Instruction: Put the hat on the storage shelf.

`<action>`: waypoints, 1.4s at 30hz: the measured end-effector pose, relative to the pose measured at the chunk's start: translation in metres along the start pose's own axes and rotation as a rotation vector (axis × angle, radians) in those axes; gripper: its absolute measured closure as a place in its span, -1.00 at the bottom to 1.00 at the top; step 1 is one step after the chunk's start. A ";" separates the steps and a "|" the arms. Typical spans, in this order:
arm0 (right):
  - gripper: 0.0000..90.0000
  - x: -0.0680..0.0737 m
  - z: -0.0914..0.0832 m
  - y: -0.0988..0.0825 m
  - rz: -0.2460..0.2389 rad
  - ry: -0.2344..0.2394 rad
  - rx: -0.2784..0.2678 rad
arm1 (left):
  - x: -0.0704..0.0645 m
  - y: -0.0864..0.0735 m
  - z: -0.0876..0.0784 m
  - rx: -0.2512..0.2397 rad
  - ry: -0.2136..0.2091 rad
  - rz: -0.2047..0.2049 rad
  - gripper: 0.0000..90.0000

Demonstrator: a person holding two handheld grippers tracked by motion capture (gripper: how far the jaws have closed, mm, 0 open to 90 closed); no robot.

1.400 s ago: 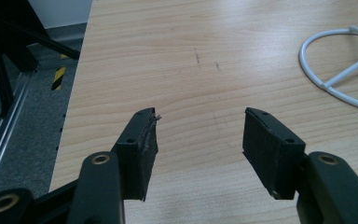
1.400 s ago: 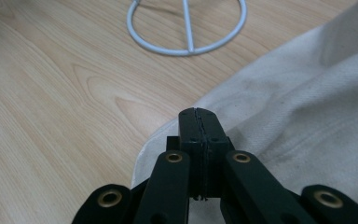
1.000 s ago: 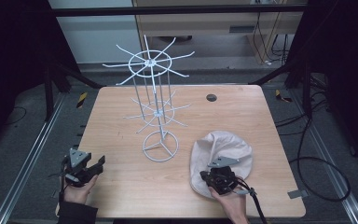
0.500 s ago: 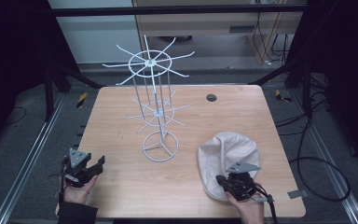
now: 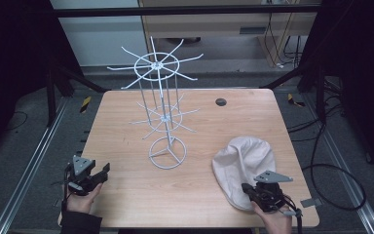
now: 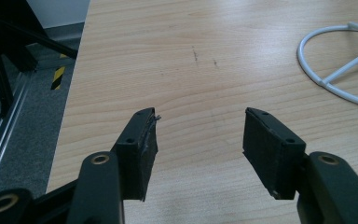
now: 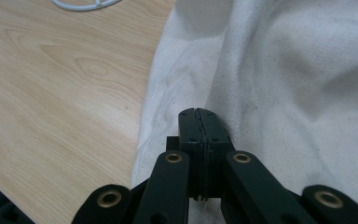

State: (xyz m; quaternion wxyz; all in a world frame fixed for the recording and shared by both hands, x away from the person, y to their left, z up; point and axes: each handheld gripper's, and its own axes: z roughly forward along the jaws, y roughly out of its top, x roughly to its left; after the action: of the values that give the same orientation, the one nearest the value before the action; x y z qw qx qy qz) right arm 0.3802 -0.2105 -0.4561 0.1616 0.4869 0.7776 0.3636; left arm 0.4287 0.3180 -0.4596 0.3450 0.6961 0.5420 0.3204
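A beige cloth cap (image 5: 243, 161) lies crumpled at the table's front right. My right gripper (image 5: 247, 188) sits at its near edge with the jaws pressed together, and the cap's fabric (image 7: 298, 70) bunches around the tips (image 7: 199, 116). It is shut on the cap's edge. A white wire rack (image 5: 161, 112) with spoked arms stands upright mid-table on a ring base (image 5: 167, 153). My left gripper (image 5: 102, 173) rests at the table's front left corner, open, with bare wood between its jaws (image 6: 198, 135).
The wooden table (image 5: 126, 122) has a small dark round disc (image 5: 220, 102) near its back edge. The rack's ring base (image 6: 335, 84) lies ahead and right of the left gripper. Cables trail on the floor to the right.
My right gripper has slid toward the table's right front corner, and the cap has been dragged right and stretched with it. The left gripper has stayed put.
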 end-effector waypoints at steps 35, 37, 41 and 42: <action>0.50 -0.001 -0.040 0.030 0.003 -0.057 -0.133 | -0.003 0.001 0.006 0.017 -0.013 0.007 -0.08; 0.43 -0.002 -0.039 0.035 0.005 -0.071 -0.133 | -0.003 0.000 0.007 0.019 -0.013 0.009 -0.08; 0.29 -0.002 -0.034 0.046 0.000 -0.096 -0.113 | -0.003 0.000 0.008 0.023 -0.013 0.011 -0.09; 0.27 -0.002 -0.033 0.049 -0.003 -0.105 -0.112 | -0.003 0.000 0.008 0.024 -0.014 0.012 -0.09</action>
State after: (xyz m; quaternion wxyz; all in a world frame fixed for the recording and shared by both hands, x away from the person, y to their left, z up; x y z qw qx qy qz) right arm 0.3927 -0.2128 -0.3988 0.2295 0.4944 0.7473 0.3801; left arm 0.4349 0.3138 -0.4645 0.3386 0.7055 0.5393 0.3112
